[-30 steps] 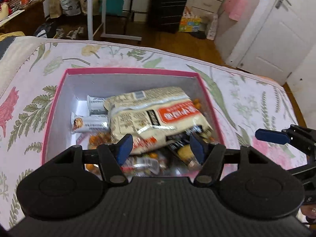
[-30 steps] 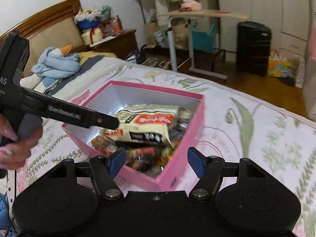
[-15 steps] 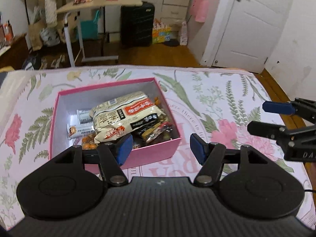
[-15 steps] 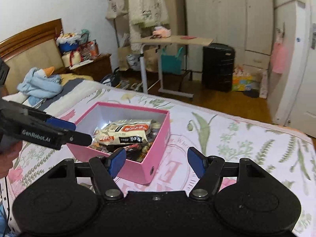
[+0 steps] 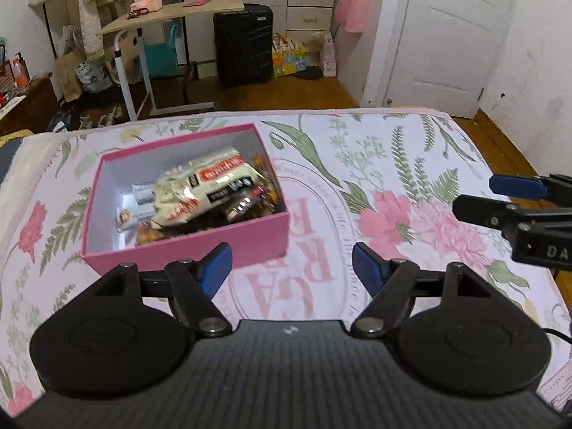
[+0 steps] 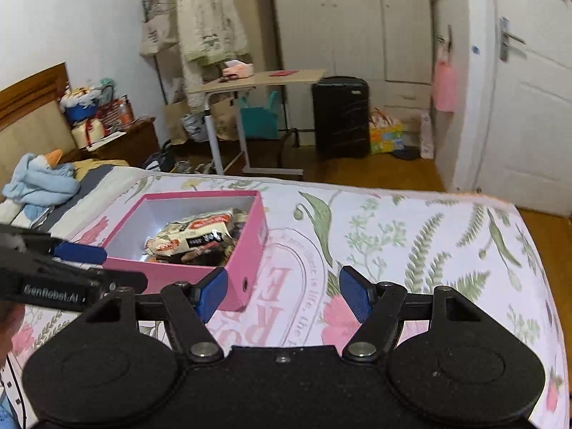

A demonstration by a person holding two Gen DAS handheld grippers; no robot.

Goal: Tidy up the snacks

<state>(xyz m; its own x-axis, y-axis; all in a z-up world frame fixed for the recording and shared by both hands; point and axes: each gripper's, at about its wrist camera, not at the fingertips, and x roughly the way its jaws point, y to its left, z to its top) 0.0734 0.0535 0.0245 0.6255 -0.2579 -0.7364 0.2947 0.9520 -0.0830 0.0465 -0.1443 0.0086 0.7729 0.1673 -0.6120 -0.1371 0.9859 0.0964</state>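
A pink box [image 5: 250,237] sits on the floral bedspread and holds a large cream snack bag [image 5: 200,189] on top of several small wrapped snacks. It also shows in the right wrist view [image 6: 246,246] with the bag [image 6: 195,234]. My left gripper [image 5: 291,266] is open and empty, above the bed near the box's front wall. My right gripper [image 6: 282,291] is open and empty, to the right of the box. Each gripper shows in the other's view, the right one [image 5: 514,196] and the left one [image 6: 78,264].
The floral bedspread [image 5: 393,164] stretches right of the box to the bed edge. Beyond the bed stand a rolling side table [image 5: 171,18], a black suitcase [image 5: 243,46] and a white door [image 5: 450,35]. A blue cloth [image 6: 39,182] lies near the headboard.
Both grippers have pulled back and up from the box, which now looks smaller and further off. Both stay open and empty.
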